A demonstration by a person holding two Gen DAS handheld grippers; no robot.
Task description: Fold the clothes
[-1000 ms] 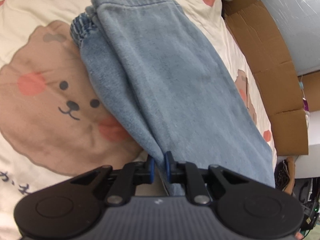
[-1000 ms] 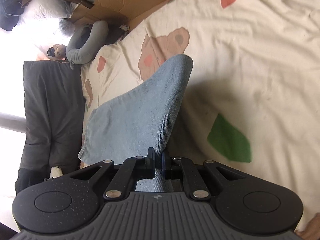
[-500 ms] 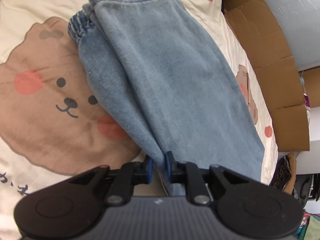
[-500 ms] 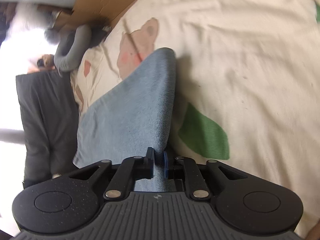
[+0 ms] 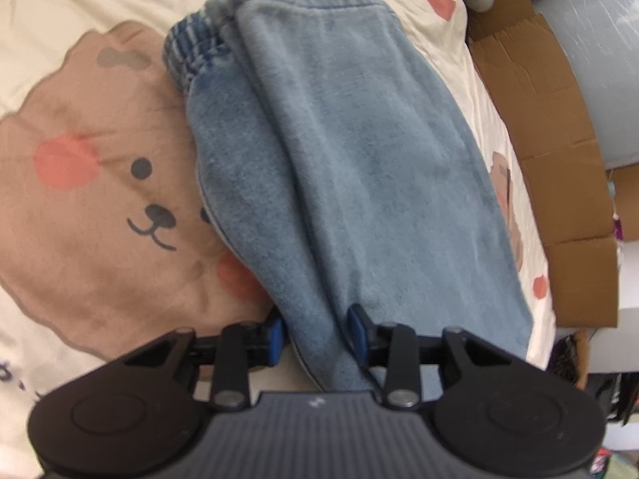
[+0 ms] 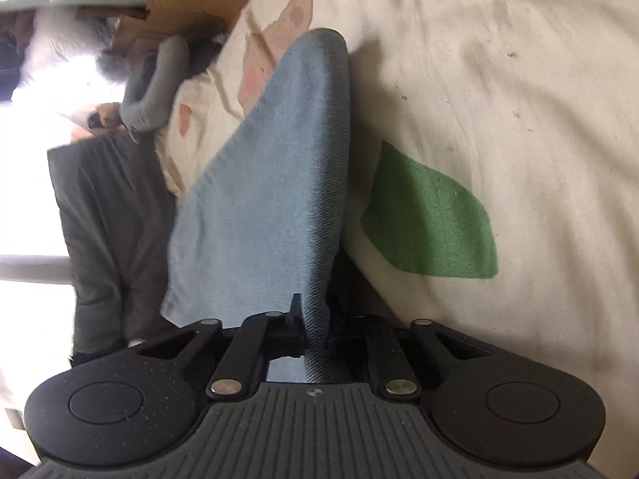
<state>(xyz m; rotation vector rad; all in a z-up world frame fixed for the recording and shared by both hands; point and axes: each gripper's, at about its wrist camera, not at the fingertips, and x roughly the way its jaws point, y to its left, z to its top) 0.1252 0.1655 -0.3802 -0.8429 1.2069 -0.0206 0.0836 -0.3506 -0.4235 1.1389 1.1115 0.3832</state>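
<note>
Garment: pair of light blue denim trousers (image 5: 359, 167), folded over, lying on the bed; elastic waistband (image 5: 191, 52) at the far left, hem edge at the far end, near end running under the left gripper.
Garment, right view: same blue denim (image 6: 279, 183) raised in a fold that narrows toward the near edge.
Left gripper (image 5: 317, 333): black, blue pads (image 5: 275, 335); jaws opening, a gap visible beside the left pad; near fold of the denim between them, right pad against the cloth, no firm pinch seen.
Right gripper (image 6: 315, 327): black; jaws closing, narrow, pinched on the near edge of the denim fold.
Bed cover (image 5: 100, 8): cream fabric; large brown bear face print (image 5: 100, 219) left of the trousers, green patch (image 6: 427, 223) right of the fold.
Surroundings: brown cardboard sheets (image 5: 559, 139) along the right side of the bed; grey neck pillow (image 6: 159, 84) at the far left.
</note>
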